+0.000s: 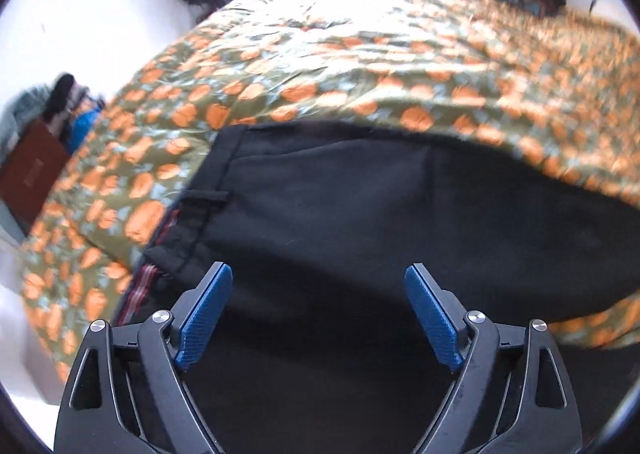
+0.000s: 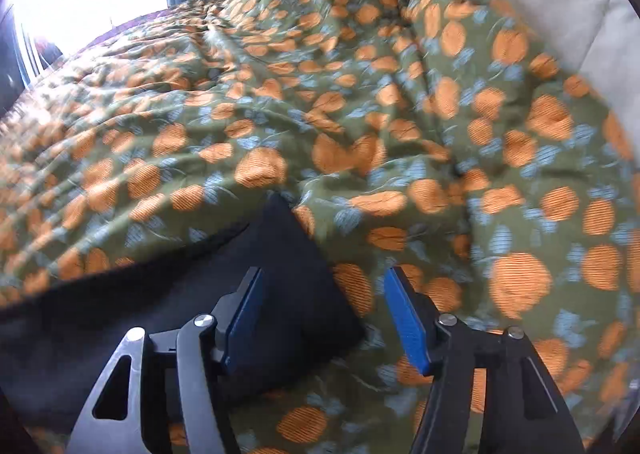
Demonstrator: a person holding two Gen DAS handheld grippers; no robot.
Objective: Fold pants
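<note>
Left wrist view: the left gripper (image 1: 319,310) hangs released over the pants (image 1: 360,205) near the waistband (image 1: 218,169), ready to pinch. Across the bedspread (image 2: 360,113), the right gripper (image 2: 323,318) straddles the hem corner (image 2: 296,254), pads not yet pressing.

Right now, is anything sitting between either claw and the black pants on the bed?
Nothing visible. The left claw hangs open directly over the black pants near the waistband. The right claw is open over a pant corner on the floral bedspread.
</note>
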